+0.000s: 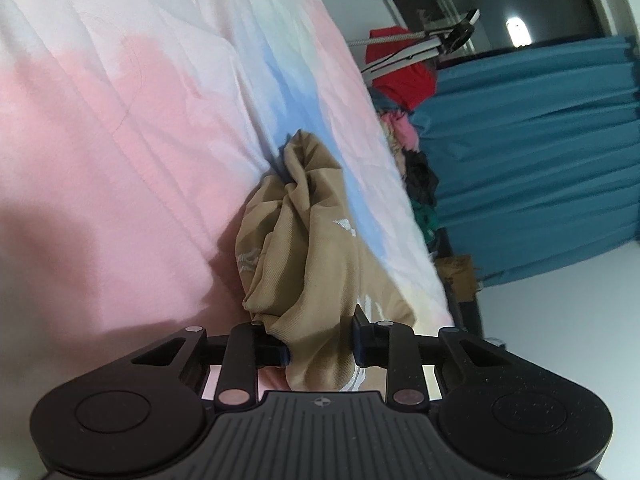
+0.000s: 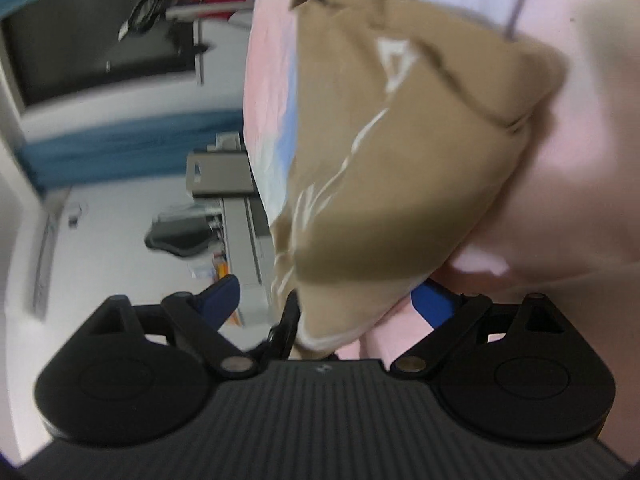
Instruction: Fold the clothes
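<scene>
In my left wrist view the bunched garment [image 1: 304,240] lies on the bed [image 1: 120,140], running from the centre of the frame down to the bottom centre, where it sits between the jaws of my left gripper [image 1: 320,350]. A pile of clothes [image 1: 412,152] sits off the bed's edge at right, with a curtain [image 1: 540,168] further right. In my right wrist view the garment fills the centre, its lower end between the wide-apart jaws of my right gripper [image 2: 328,304].
</scene>
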Available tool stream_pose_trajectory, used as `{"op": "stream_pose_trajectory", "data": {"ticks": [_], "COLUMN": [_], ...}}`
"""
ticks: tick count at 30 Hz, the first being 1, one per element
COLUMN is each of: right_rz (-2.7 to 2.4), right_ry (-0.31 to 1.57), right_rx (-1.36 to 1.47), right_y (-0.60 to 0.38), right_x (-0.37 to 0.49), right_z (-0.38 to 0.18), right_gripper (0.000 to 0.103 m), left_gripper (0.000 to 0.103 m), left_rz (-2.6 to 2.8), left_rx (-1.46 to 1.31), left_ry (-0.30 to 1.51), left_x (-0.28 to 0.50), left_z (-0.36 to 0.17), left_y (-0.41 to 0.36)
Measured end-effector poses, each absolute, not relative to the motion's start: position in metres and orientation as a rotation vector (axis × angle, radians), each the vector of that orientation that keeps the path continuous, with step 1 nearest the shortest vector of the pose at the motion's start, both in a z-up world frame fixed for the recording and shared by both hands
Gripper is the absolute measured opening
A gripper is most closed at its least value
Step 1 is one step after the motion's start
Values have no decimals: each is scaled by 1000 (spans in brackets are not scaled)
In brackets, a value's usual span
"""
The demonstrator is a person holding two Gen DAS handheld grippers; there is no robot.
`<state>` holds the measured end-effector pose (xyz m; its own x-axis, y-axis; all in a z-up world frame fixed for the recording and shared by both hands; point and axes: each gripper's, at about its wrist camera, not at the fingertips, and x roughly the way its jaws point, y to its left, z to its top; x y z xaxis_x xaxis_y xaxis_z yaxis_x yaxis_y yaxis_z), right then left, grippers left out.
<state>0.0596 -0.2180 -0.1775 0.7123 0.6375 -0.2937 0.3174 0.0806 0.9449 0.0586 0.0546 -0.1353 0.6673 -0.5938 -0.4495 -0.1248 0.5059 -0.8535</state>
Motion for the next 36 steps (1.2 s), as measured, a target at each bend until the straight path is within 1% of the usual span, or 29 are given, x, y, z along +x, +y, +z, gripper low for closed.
{"op": "stream_pose_trajectory", "data": {"ticks": [3, 4, 5, 7, 8, 11, 13, 14, 21, 24, 27, 30, 33, 36], "right_rz": [209, 178, 148, 111, 93, 68, 69, 71, 54, 69, 81, 82, 72, 41], "right_ry": [747, 734, 722, 705, 697, 694, 678, 664, 611, 570, 505, 440, 400, 367], "right_rx": [1509, 1506, 1505, 1525, 1536, 1475, 1431, 1415, 1338, 1334, 1299, 1291, 1252, 1277], "right_y": [-221, -222, -224, -227, -228, -231, -234, -235, -235, -241, -244, -251, -267, -290], "right_x": [52, 49, 46, 43, 41, 41, 37, 35, 30, 10, -17, -44, -63, -71], "right_z": [-175, -175, -174, -178, -180, -176, -170, -168, -155, -142, -120, -98, -75, -58], "right_gripper": [92, 83, 77, 70, 62, 46, 38, 36, 32, 30, 30, 29, 29, 29], "left_gripper": [28, 28, 28, 28, 28, 27, 27, 27, 27, 27, 27, 27, 27, 27], "left_rz": [-334, -335, -336, -340, -344, -354, -360, -361, -375, -426, -490, -554, -602, -640], "left_rx": [-1040, -1043, -1045, -1050, -1049, -1033, -1025, -1017, -965, -962, -938, -976, -978, -978], "left_ry": [807, 806, 806, 805, 803, 796, 788, 778, 757, 723, 681, 673, 689, 713], "left_x": [58, 60, 61, 64, 64, 63, 61, 58, 37, 22, 3, -13, -20, -14], "left_z": [-135, -135, -135, -135, -134, -132, -130, -129, -119, -107, -89, -74, -54, -36], "left_y": [55, 55, 54, 53, 52, 52, 53, 53, 52, 53, 47, 38, 21, -8]}}
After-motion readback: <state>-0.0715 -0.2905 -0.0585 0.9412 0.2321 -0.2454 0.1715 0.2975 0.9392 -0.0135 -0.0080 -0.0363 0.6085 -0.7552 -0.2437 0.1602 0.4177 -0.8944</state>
